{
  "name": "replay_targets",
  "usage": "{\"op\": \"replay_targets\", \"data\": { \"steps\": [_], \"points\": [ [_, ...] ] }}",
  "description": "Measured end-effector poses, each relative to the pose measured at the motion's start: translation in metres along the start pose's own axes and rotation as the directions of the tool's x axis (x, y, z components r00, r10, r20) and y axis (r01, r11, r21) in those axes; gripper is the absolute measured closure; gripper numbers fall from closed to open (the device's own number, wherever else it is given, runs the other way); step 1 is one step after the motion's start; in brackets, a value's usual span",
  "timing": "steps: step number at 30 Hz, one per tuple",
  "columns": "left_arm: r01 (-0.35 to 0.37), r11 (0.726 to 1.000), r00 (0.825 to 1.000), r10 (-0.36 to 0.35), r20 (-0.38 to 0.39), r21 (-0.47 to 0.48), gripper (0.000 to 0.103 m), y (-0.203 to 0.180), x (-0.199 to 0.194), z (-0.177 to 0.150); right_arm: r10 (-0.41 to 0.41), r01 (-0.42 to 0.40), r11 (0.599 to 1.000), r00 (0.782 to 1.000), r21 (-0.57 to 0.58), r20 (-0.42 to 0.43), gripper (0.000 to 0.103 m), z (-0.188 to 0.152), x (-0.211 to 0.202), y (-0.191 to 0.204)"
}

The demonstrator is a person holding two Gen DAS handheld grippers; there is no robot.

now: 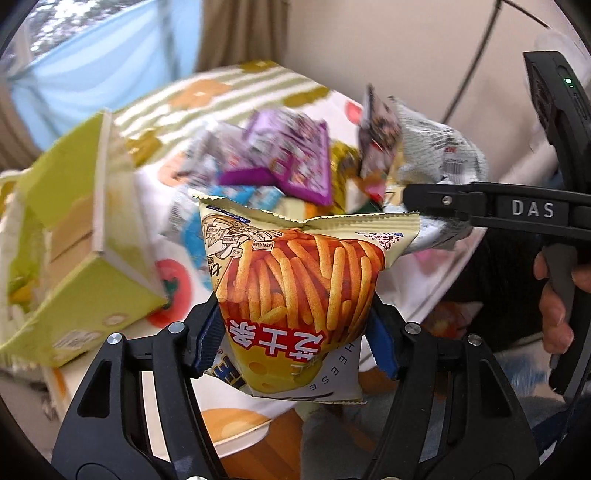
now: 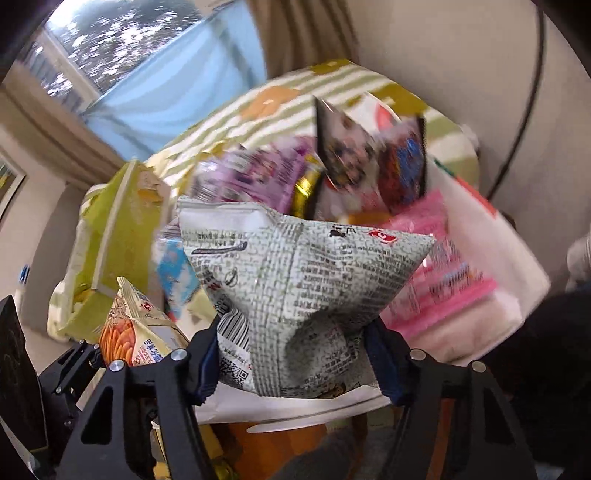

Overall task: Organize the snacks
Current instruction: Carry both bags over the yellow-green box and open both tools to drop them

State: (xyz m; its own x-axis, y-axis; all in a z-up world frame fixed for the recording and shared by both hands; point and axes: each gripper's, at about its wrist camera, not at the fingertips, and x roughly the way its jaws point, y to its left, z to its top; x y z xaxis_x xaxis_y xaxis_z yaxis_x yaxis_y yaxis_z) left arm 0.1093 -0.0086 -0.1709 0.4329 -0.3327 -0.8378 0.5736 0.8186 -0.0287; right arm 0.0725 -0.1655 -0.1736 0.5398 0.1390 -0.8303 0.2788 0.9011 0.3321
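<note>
Surface: table under a cloth (image 1: 229, 88) with green stripes and fruit prints, backed into a corner – beige wall on the right, tan curtain (image 1: 240, 33) and a window with a pale blue drape (image 2: 177, 92) behind. A black cable (image 2: 532, 110) runs down the wall. Background is motion-blurred in both views.

On the cloth: open lime-green cardboard box (image 1: 85, 236) at left, and a loose pile of snacks (image 1: 280, 158) in the middle – purple packs, a dark printed pack standing upright, blue-white packets.

Left gripper (image 1: 295, 332) pinches a yellow cheese-stick bag (image 1: 295, 280) by its lower half, blue pads pressing both sides, bag raised clear of the cloth in front of the pile. Right gripper (image 2: 291, 354) pinches a white newsprint-pattern bag (image 2: 295, 273) the same way, pads denting its sides, also off the cloth.

Left view only: the right gripper side-on with "DAS" lettering, fingers of the person's hand (image 1: 554, 302) on its handle, the tomato print on the cloth by the box corner.

Right view only: pink packs (image 2: 443, 266) to the right of the pile, a gold wrapper among the purple packs, the cheese-stick bag seen edge-on at lower left
</note>
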Motion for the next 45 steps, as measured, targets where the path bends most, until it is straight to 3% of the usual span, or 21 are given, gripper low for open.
{"op": "replay_targets", "data": {
  "steps": [7, 15, 19, 24, 32, 41, 43, 45],
  "points": [
    [-0.136, 0.976, 0.987, 0.149, 0.067, -0.169, 0.04, 0.029, -0.05, 0.013, 0.053, -0.043, 0.98, 0.997, -0.197, 0.049, 0.04, 0.034, -0.027, 0.031],
    [-0.269, 0.909, 0.942, 0.317, 0.109, -0.319, 0.039, 0.12, -0.102, 0.028, 0.167, -0.136, 0.905, 0.985, -0.404, 0.044, 0.04, 0.068, -0.026, 0.111],
    [-0.3, 0.876, 0.933, 0.352, 0.074, -0.377, 0.039, 0.18, -0.102, 0.035, 0.212, -0.173, 0.875, 0.977, -0.452, 0.037, 0.04, 0.075, -0.014, 0.159],
    [-0.304, 0.852, 0.936, 0.352, 0.035, -0.425, 0.039, 0.25, -0.093, 0.036, 0.233, -0.192, 0.846, 0.972, -0.497, 0.021, 0.04, 0.082, 0.008, 0.218],
    [-0.295, 0.862, 0.949, 0.314, -0.022, -0.412, 0.039, 0.334, -0.046, 0.062, 0.204, -0.165, 0.842, 0.979, -0.513, 0.021, 0.04, 0.1, 0.064, 0.301],
    [-0.264, 0.897, 0.965, 0.247, -0.091, -0.355, 0.039, 0.384, 0.027, 0.099, 0.098, -0.074, 0.858, 0.995, -0.509, 0.021, 0.04, 0.13, 0.126, 0.336],
    [-0.266, 0.905, 0.964, 0.247, -0.1, -0.332, 0.034, 0.385, 0.037, 0.103, 0.082, -0.062, 0.862, 0.996, -0.503, 0.017, 0.04, 0.134, 0.135, 0.34],
    [-0.255, 0.912, 0.967, 0.233, -0.104, -0.322, 0.017, 0.386, 0.044, 0.106, 0.073, -0.057, 0.867, 0.997, -0.495, 0.012, 0.04, 0.137, 0.142, 0.341]
  ]
}}
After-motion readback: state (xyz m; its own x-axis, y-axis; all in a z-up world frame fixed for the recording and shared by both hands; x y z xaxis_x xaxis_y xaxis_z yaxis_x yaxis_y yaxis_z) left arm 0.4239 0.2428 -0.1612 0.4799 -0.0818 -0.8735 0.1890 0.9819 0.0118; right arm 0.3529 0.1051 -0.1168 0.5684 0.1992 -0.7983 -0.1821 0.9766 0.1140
